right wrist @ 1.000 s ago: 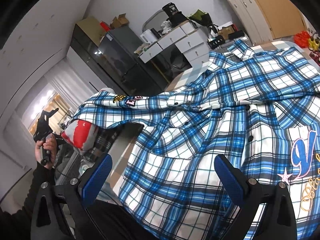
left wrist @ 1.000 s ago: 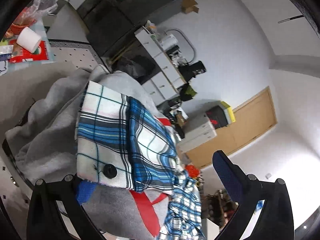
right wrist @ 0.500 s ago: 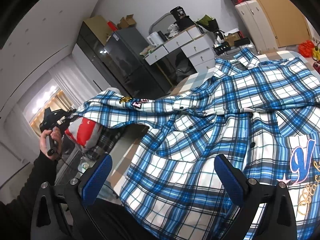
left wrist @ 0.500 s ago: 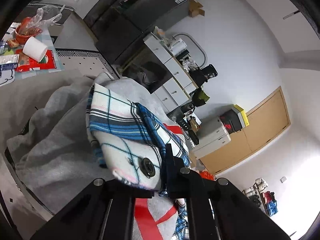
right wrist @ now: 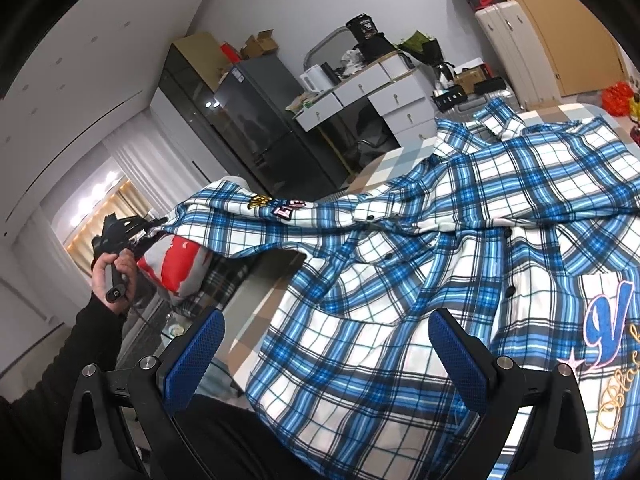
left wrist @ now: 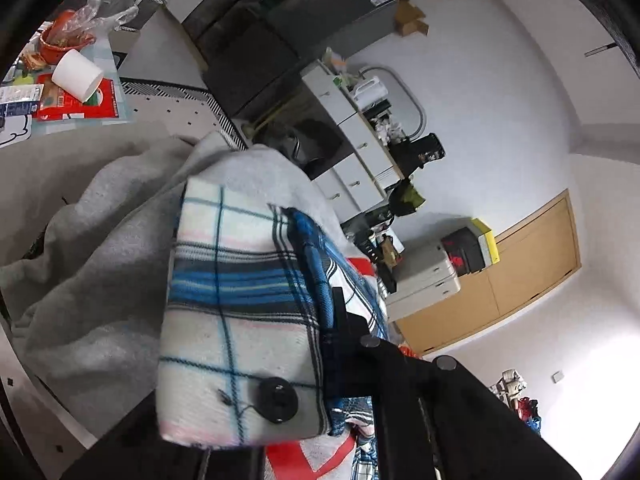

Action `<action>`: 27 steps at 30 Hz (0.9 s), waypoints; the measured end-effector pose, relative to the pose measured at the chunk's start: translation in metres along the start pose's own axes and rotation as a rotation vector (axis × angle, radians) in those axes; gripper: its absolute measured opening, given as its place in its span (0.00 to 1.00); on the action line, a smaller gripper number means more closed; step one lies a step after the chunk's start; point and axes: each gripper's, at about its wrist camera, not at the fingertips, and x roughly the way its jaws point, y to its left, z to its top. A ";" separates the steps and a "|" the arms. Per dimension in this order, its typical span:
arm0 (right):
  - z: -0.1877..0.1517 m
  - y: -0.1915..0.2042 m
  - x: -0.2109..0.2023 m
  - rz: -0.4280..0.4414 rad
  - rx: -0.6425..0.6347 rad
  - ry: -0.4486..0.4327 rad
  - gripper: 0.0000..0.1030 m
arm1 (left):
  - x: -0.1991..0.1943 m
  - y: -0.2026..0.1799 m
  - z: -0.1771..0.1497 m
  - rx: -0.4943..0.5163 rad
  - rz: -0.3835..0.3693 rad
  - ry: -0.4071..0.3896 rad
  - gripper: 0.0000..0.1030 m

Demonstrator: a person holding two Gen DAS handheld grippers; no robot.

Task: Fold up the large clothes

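Left gripper (left wrist: pixel 336 344) clenched on plaid shirt (right wrist: pixel 460 280) cuff (left wrist: pixel 240 320); right gripper (right wrist: pixel 324 344) released, above shirt.

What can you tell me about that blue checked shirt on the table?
The plaid shirt looks like soft flannel in blue, white and black checks, with dark buttons, sewn patches on one sleeve and a large embroidered blue letter on the chest. It lies spread front-up on the table, collar at the far end. That sleeve stretches off the table's edge, and its buttoned cuff is clamped in the left gripper. The open right gripper hovers above the hem.
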 end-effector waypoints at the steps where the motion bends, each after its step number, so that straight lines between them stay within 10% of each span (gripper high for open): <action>1: 0.000 0.001 0.000 0.000 -0.002 0.000 1.00 | -0.004 -0.004 -0.001 0.020 0.012 -0.017 0.02; 13: 0.004 -0.003 -0.006 -0.011 0.018 -0.028 1.00 | -0.002 -0.149 -0.019 0.236 -0.119 -0.007 0.01; 20: 0.015 -0.019 -0.033 -0.075 0.057 -0.097 1.00 | 0.043 -0.276 -0.105 0.491 -0.198 0.158 0.01; 27: 0.024 -0.075 -0.082 -0.222 0.266 -0.211 1.00 | 0.147 -0.323 -0.203 0.584 -0.200 0.396 0.01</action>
